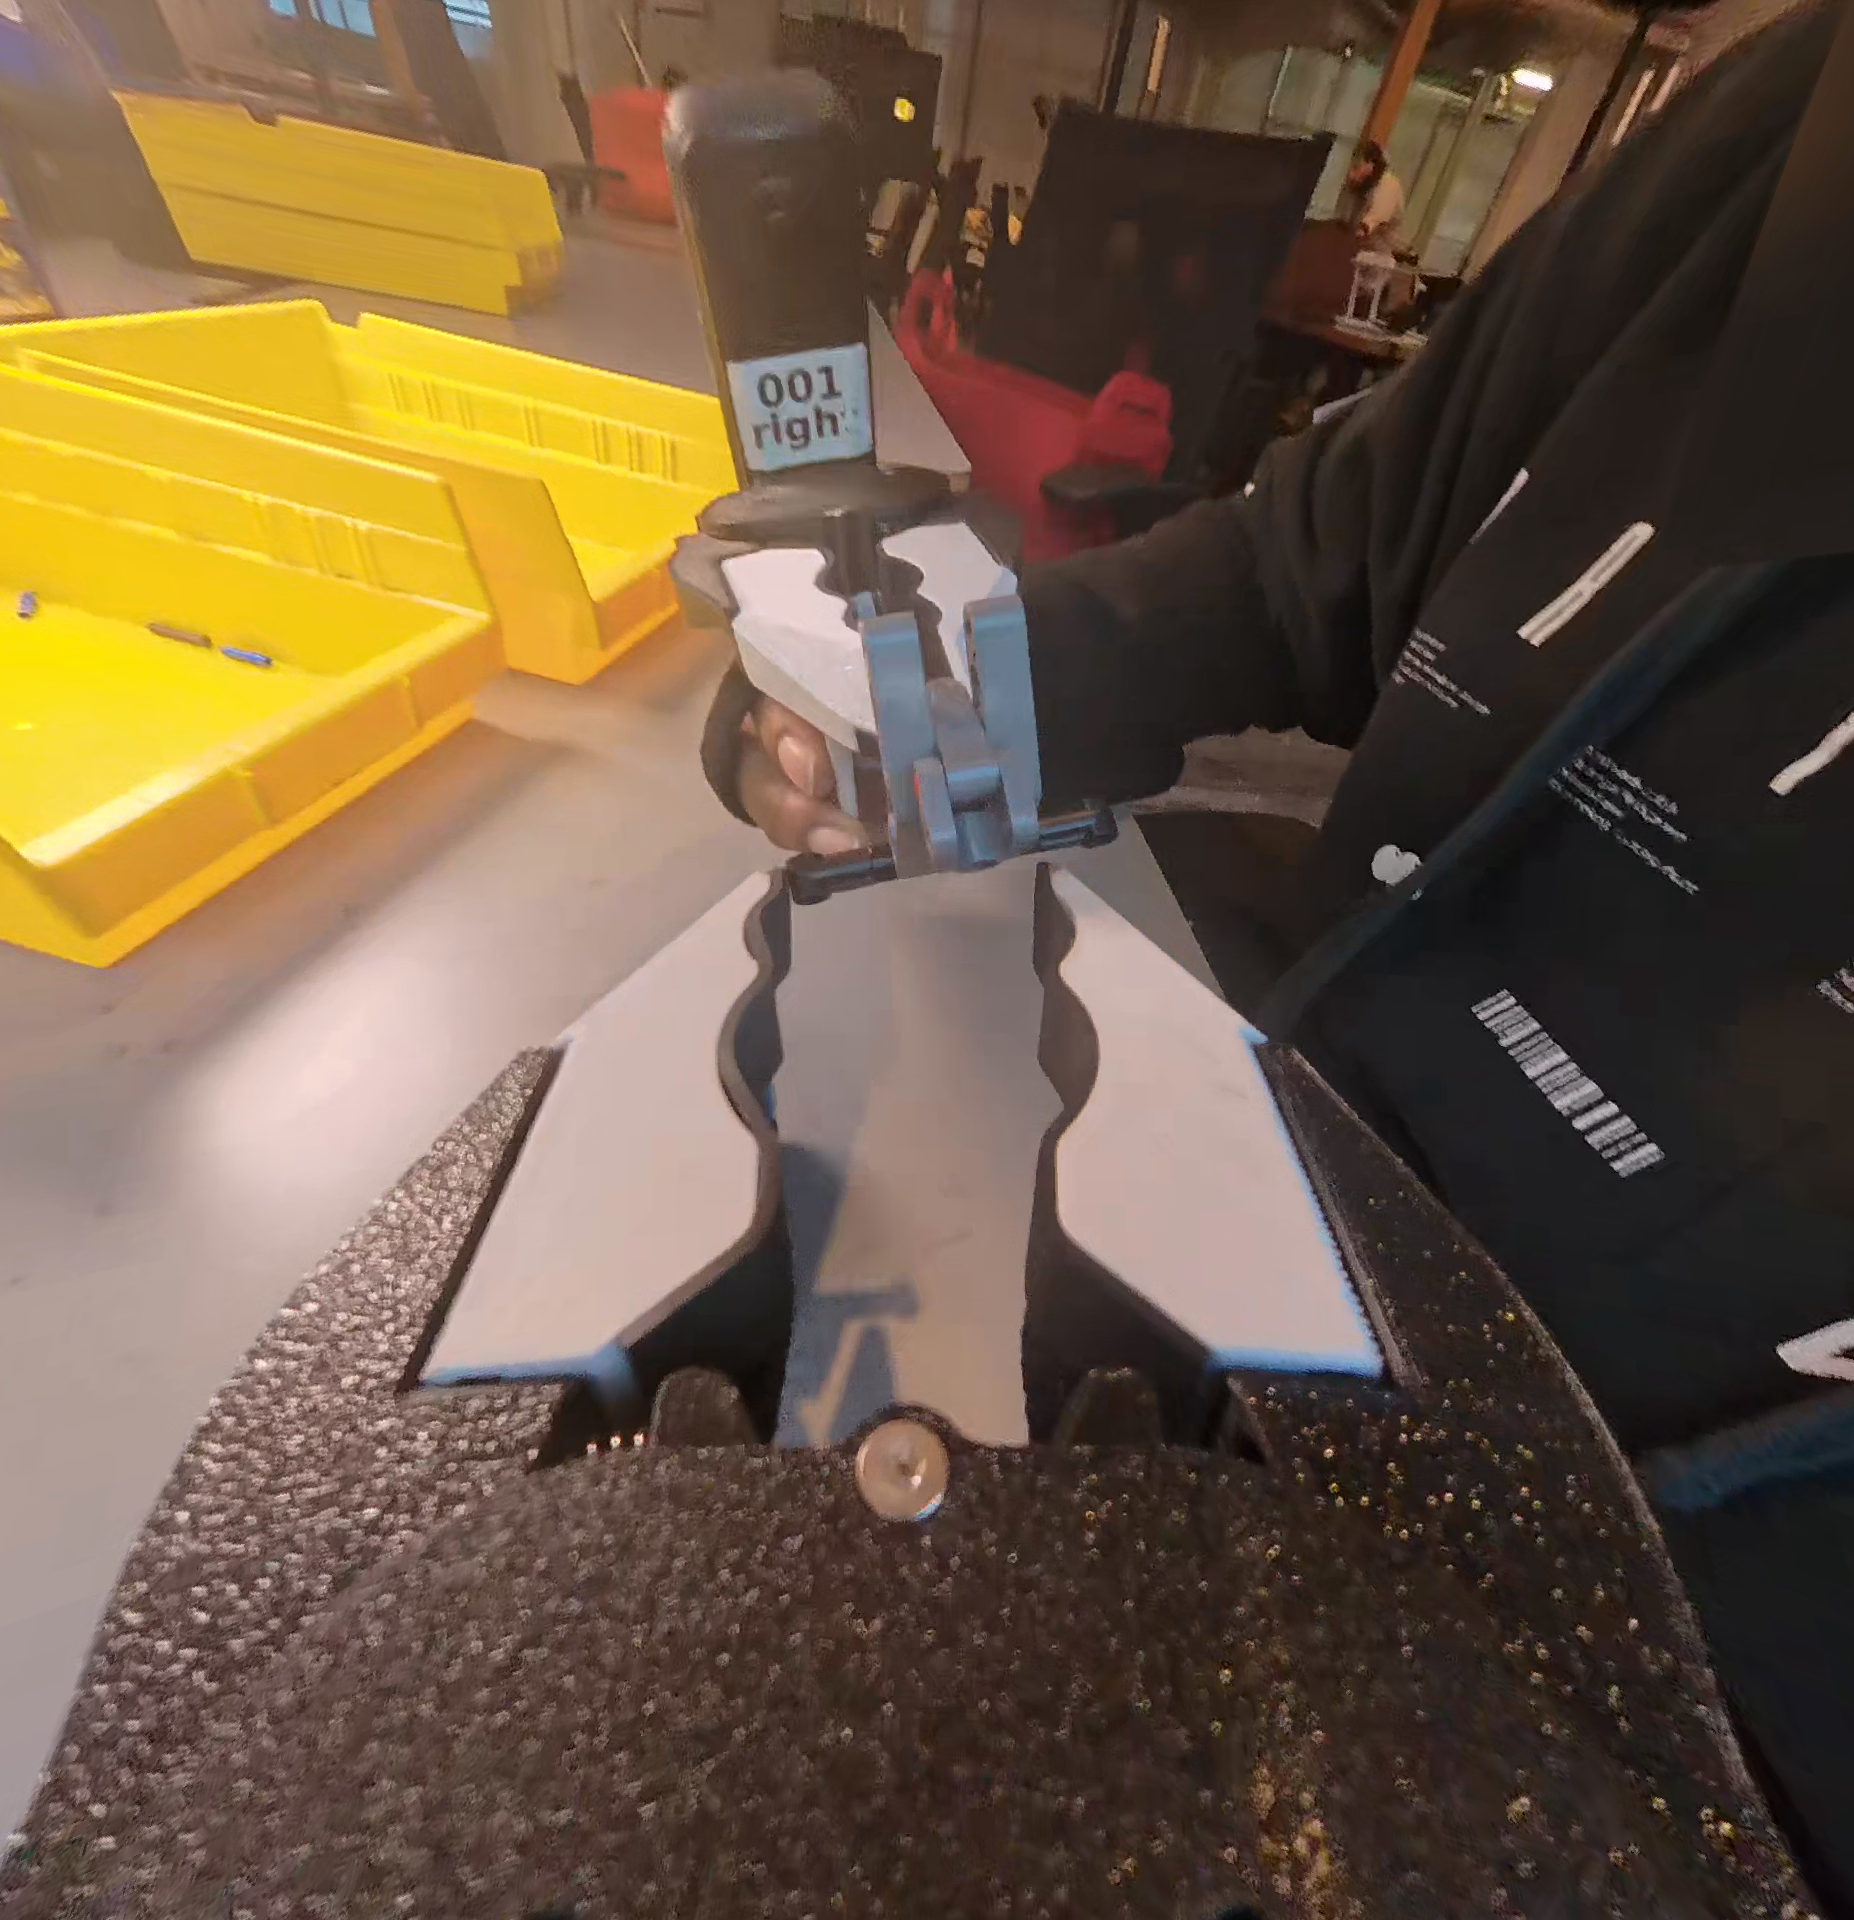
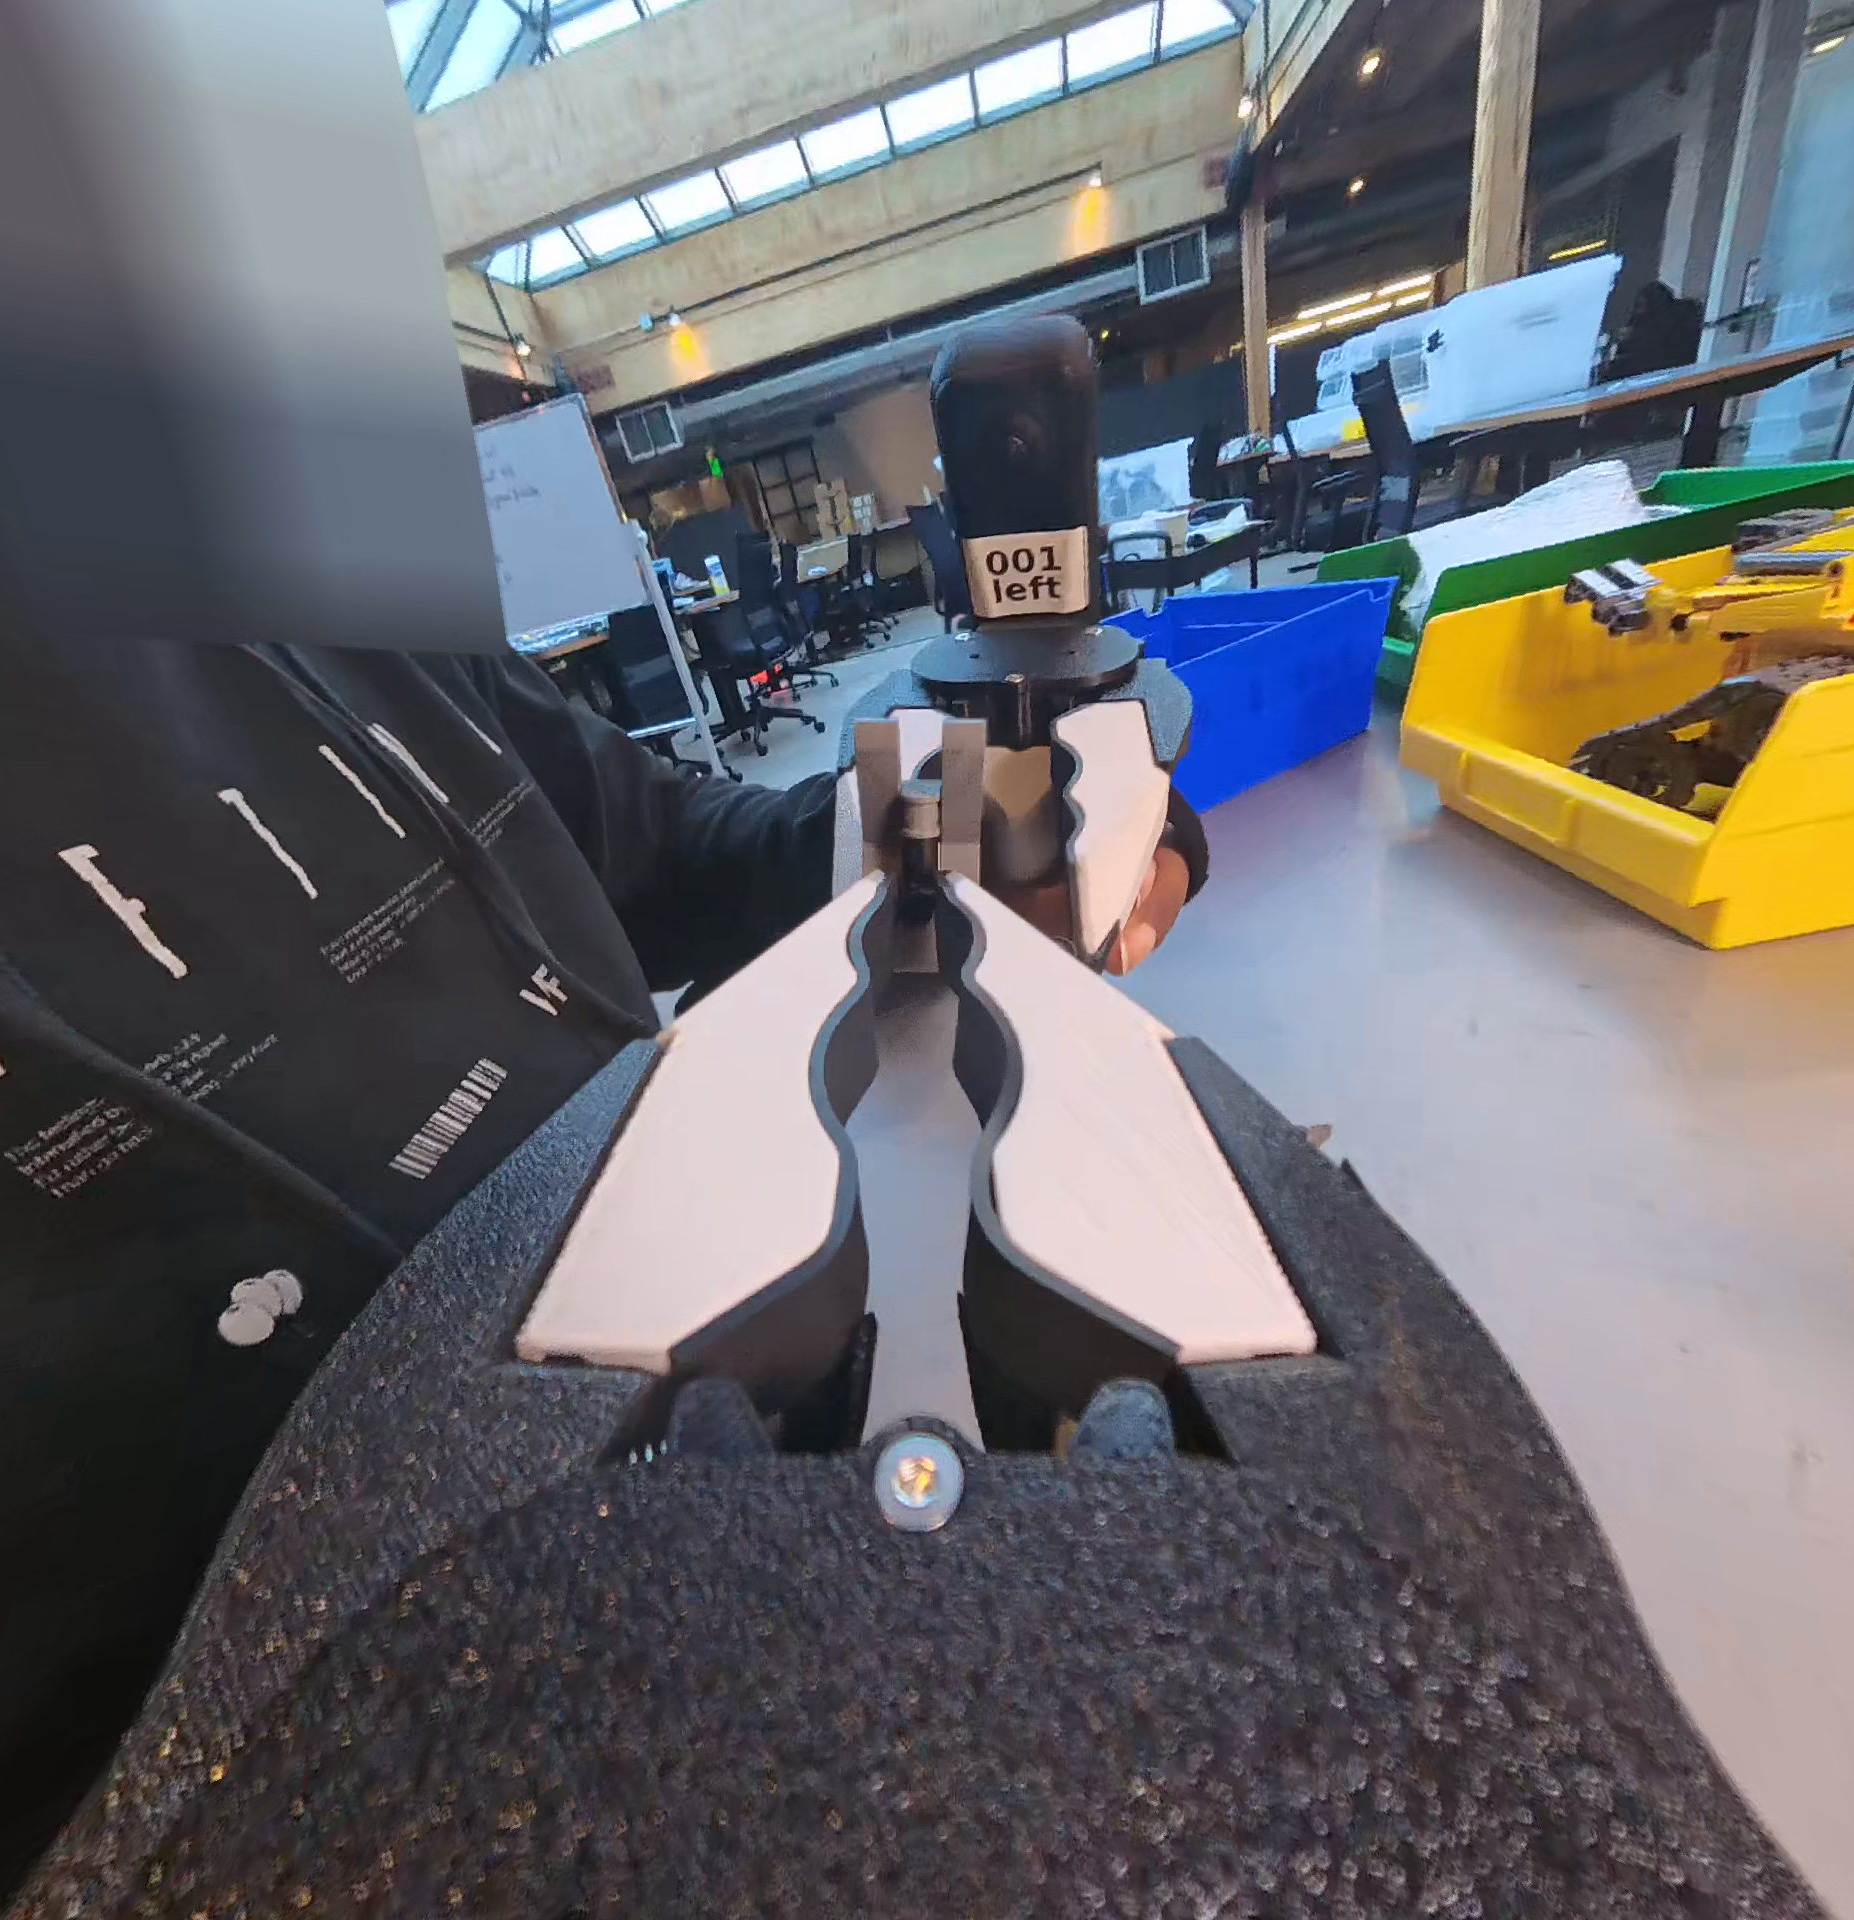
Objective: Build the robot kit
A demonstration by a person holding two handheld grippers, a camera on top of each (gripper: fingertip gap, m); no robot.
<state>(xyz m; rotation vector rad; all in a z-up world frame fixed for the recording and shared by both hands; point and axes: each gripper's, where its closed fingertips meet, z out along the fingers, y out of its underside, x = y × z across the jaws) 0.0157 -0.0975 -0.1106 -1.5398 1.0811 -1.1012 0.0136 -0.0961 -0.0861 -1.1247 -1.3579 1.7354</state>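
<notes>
My right gripper (image 2: 918, 899) is shut at its tips on a small grey jointed part (image 2: 964, 774) with a black pin (image 2: 915, 873) through it. In the left wrist view the same grey part (image 1: 954, 769) sits between the right gripper's white fingers (image 1: 788, 644), and a black axle (image 1: 840, 871) crosses under it. My left gripper (image 1: 912, 878) is open and empty. Its tips sit just short of the axle, one near each end. One of its white fingers (image 2: 1110, 810) shows beside the part in the right wrist view. Both grippers are held above the grey table (image 2: 1422, 1143).
Yellow bins (image 1: 175, 852) stand on the table to the left; the nearest holds a few small dark pieces. A yellow bin (image 2: 1577, 831) of black and yellow parts, a blue bin (image 2: 1266, 717) and a green bin (image 2: 1733, 488) stand on the other side. A person's black hoodie (image 1: 1525, 779) is close. My left and right fingertips are right by each other.
</notes>
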